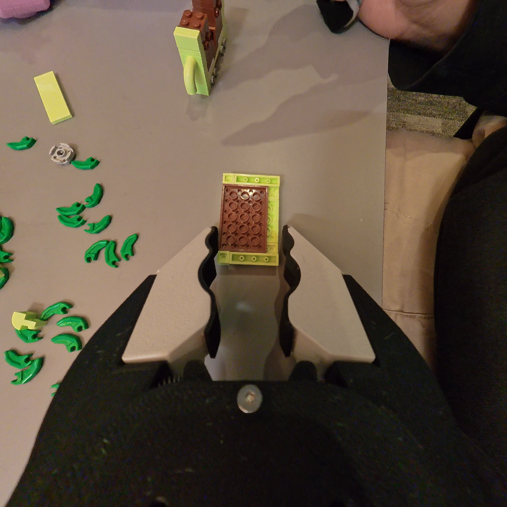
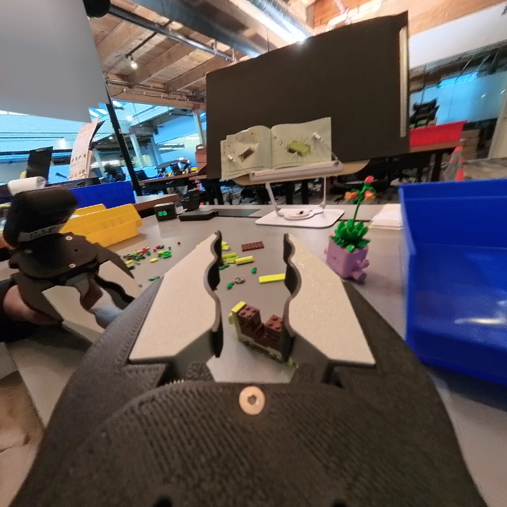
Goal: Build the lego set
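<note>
In the left wrist view, a brown plate lies studs down on the grey table, framed by lime pieces. My left gripper is open, with its fingertips on either side of the plate's near half. A lime and brown build stands farther off. In the right wrist view, my right gripper is open and empty. The same build stands on the table between its fingers, close to the right finger. The left gripper shows at the left.
Several green leaf pieces, a lime tile and a grey round piece lie to the left. The table edge is to the right, by a person's arm. A blue bin, purple plant pot, yellow bin and booklet stand surround the area. My right fingertips sit around 20 cm from my left ones.
</note>
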Available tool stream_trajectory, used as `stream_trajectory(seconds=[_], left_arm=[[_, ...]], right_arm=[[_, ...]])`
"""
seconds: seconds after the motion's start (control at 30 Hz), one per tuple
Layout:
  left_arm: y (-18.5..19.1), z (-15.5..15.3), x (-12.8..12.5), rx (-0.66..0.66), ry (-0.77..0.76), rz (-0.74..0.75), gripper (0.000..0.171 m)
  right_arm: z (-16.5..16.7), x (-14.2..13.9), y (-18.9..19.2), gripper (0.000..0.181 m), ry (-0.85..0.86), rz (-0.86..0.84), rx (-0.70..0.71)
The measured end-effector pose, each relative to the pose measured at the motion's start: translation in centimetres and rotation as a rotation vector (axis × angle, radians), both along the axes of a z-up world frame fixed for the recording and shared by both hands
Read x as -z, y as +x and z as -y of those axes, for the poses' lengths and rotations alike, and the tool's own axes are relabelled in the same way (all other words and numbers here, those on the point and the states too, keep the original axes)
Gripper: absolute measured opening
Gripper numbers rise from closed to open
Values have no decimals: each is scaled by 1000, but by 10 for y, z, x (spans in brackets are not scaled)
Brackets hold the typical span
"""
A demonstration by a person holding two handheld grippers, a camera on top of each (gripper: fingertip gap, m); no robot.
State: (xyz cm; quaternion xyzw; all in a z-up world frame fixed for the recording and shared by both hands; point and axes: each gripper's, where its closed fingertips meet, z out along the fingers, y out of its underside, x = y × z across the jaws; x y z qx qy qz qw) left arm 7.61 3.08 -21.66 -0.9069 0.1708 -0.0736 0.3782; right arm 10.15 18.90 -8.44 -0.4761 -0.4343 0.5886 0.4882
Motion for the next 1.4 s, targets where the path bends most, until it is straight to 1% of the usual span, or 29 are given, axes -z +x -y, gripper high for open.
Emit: stream_trajectory(seconds=[0.07, 0.13, 0.23, 0.33, 0.4, 0.53, 0.67, 0.73, 0.97, 1.17, 1.23, 1.3, 1.4], left_arm=[[0, 0, 0, 0, 0, 0, 47], [0, 0, 0, 0, 0, 1, 47], [0, 0, 0, 0, 0, 1, 47], [0, 0, 0, -2, 0, 1, 47], [-1, 0, 0, -4, -1, 4, 46], [-1, -1, 0, -10, -4, 18, 43], [-1, -1, 0, -10, -5, 22, 43], [-1, -1, 0, -11, -5, 21, 43], [-2, -1, -1, -11, -6, 25, 43], [-2, -1, -1, -13, -7, 29, 43], [-3, -1, -1, -18, -7, 30, 43], [-3, -1, -1, -18, -8, 35, 43], [-3, -1, -1, -19, -8, 37, 43]], right_arm=[[3, 7, -5, 46, -42, 57, -37], [2, 13, -10, 48, -74, 110, -45], [-5, 28, -11, 49, -99, 224, -16], [-18, 47, -4, 47, -70, 373, 42], [-22, 54, 1, 47, -59, 448, 51], [-19, 59, 0, 43, -86, 497, 39], [-14, 80, -6, 44, -76, 582, 38], [-14, 81, -7, 43, -56, 591, 45], [-14, 85, -12, 33, -20, 620, 57], [-6, 95, -13, 26, -10, 688, 0], [-2, 95, -10, 26, 26, 687, -7], [5, 94, -6, 26, 118, 679, -22], [18, 99, 7, 26, 374, 690, -20]])
